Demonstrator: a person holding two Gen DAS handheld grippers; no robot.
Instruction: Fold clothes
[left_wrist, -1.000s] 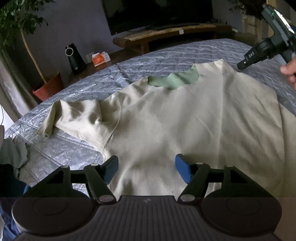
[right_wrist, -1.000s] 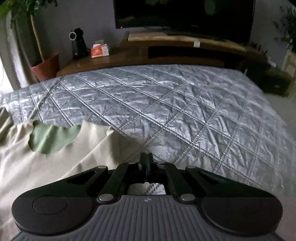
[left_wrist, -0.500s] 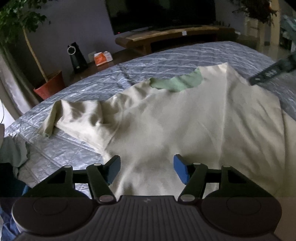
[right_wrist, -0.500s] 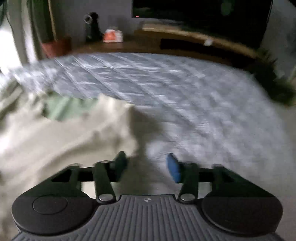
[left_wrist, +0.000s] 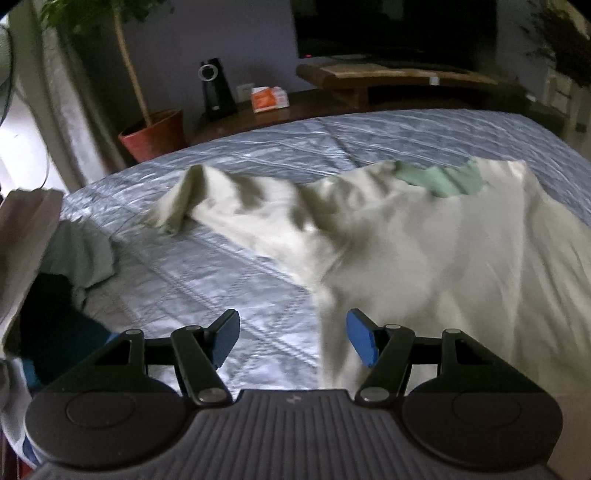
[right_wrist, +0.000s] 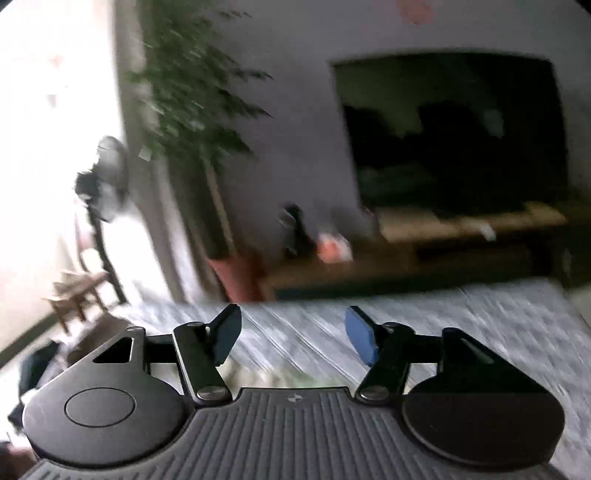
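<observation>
We can read no writing anywhere: the orange-and-white box (left_wrist: 269, 98) on the low wooden bench (left_wrist: 388, 75) is too blurred to make out. Our left claw (left_wrist: 291, 338) stands wide with nothing between its blue pads (left_wrist: 360, 341), hovering over the grey quilted bed (left_wrist: 207, 273). The cream shirt (left_wrist: 424, 251) lies spread on the bed ahead and to the right of that claw, its side edge just beneath the right pad, one sleeve (left_wrist: 188, 199) crumpled out to the left, green showing inside the collar (left_wrist: 439, 179). Our right claw (right_wrist: 291, 338) is opening, empty, raised towards the television (right_wrist: 454, 136) and the potted plant (right_wrist: 207, 110); the shirt is barely seen in that blurred view.
</observation>
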